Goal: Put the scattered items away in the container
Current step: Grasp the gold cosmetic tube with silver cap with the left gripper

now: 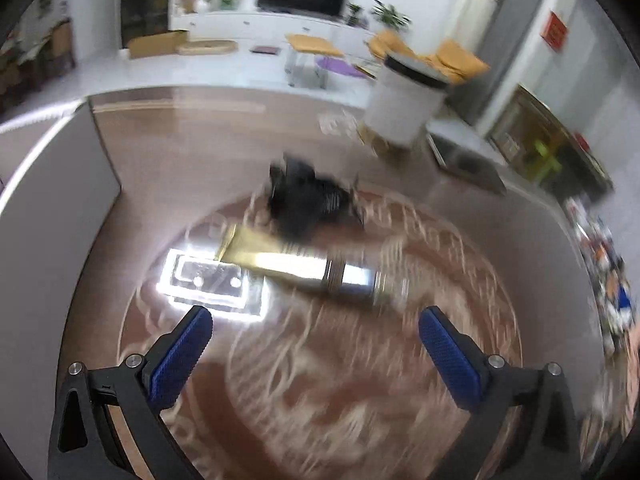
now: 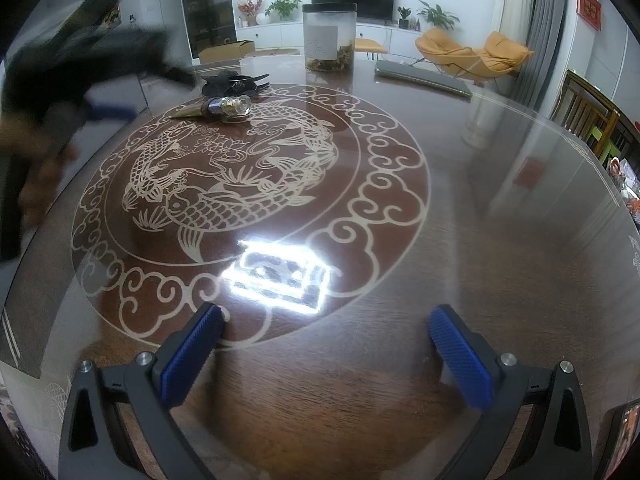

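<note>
A horn-shaped piece with a metal and glass end (image 1: 316, 270) lies on the round patterned table (image 1: 320, 380), just ahead of my left gripper (image 1: 316, 316), whose blue pads stand wide open and empty. A black hair claw (image 1: 308, 200) sits right behind it. In the right wrist view the same horn piece (image 2: 222, 109) and black claw (image 2: 232, 82) lie far off at the upper left. A frosted jar with a black lid (image 2: 329, 36) stands at the table's far side. My right gripper (image 2: 326, 312) is open, empty, low over the near table.
A grey flat tray-like item (image 2: 424, 76) lies at the far right of the table, beside the jar (image 1: 404, 100). The left gripper and the hand holding it show as a dark blur (image 2: 60, 80) at the left. A bright lamp glare (image 2: 280, 274) reflects off the tabletop. Chairs stand beyond the right edge.
</note>
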Motion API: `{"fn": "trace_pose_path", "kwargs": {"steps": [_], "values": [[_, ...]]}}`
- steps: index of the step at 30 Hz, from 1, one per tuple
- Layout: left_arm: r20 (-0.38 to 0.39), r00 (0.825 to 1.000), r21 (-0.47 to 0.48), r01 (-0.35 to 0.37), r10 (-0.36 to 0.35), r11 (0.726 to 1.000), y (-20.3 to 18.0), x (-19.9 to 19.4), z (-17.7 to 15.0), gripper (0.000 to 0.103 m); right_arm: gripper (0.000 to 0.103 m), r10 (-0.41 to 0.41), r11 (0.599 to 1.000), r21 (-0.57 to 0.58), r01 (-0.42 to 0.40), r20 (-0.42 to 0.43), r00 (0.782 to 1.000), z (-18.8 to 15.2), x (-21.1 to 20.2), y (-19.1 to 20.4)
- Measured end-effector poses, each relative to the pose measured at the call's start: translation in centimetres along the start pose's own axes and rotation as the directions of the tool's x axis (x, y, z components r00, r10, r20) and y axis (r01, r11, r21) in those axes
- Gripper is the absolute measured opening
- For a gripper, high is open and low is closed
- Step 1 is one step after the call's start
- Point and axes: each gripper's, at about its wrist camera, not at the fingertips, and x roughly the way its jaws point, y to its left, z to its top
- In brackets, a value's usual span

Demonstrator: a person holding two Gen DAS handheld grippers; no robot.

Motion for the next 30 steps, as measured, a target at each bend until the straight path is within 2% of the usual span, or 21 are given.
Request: {"fn": "trace_pose_path", "kwargs": {"steps": [6, 8, 9, 13, 18, 20, 21, 25, 28, 30], "values": [[-0.067, 0.992, -0.101, -0.118, 0.112, 0.988, -0.3, 4.9, 2.1, 0.103, 0.103, 0.000, 1.000, 0.000, 0.000, 0.000, 1.000, 0.0, 0.0, 0.0], [-0.076, 0.990, -0.125, -0.124, 0.116, 0.984, 0.6, 5.5, 1.8, 0.103, 0.103, 0.000, 1.000, 0.001, 0.000, 0.000, 1.000, 0.0, 0.0, 0.0], [-0.048, 0.992, -0.114, -0.122, 0.118, 0.986, 0.6, 5.2, 1.4, 0.103, 0.103, 0.000, 1.000, 0.001, 0.000, 0.000, 1.000, 0.0, 0.0, 0.0], [-0.052, 0.989, -0.031, -0.141, 0.139, 0.990, 1.1, 4.7, 0.0, 0.103, 0.103, -0.001, 1.000, 0.001, 0.001, 0.000, 1.000, -0.1, 0.0, 0.0], [-0.041, 0.987, 0.016, -0.157, 0.158, 0.987, 1.9, 4.1, -1.0, 0.103, 0.103, -0.001, 1.000, 0.002, 0.001, 0.000, 1.000, 0.0, 0.0, 0.0], [-0.053, 0.977, 0.070, -0.201, 0.205, 0.977, 1.1, 4.5, -1.3, 0.103, 0.103, -0.001, 1.000, 0.002, 0.001, 0.000, 1.000, 0.0, 0.0, 0.0], [-0.043, 0.978, 0.082, -0.200, 0.204, 0.976, 1.0, 4.3, -1.3, 0.103, 0.103, -0.001, 1.000, 0.002, 0.001, 0.000, 1.000, 0.0, 0.0, 0.0], [-0.047, 0.977, 0.061, -0.205, 0.208, 0.977, 0.8, 4.1, -1.4, 0.103, 0.103, -0.001, 1.000, 0.002, 0.001, 0.000, 1.000, -0.1, 0.0, 0.0], [-0.039, 0.980, 0.083, -0.190, 0.194, 0.978, 0.8, 4.0, -1.5, 0.103, 0.103, -0.001, 1.000, 0.002, 0.001, 0.000, 1.000, -0.1, 0.0, 0.0], [0.008, 0.982, 0.094, -0.190, 0.190, 0.977, 0.9, 3.2, -1.9, 0.086, 0.103, -0.001, 1.000, 0.002, 0.001, 0.000, 1.000, 0.0, 0.0, 0.0]]}}
